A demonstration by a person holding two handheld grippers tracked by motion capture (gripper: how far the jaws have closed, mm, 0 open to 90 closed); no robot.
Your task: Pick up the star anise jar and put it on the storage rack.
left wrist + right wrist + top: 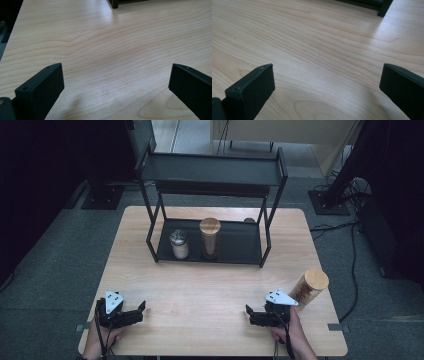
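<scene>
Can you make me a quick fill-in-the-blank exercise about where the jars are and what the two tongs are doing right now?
1. The jar with the wooden lid nearest the right tongs stands on the ____.
2. The lower shelf of the black rack holds ____ jars: a tall jar and a short jar.
3. The jaws of both the left tongs and the right tongs are ____.
4. The top shelf of the rack is ____.

Missing words: table; two; open; empty
</scene>
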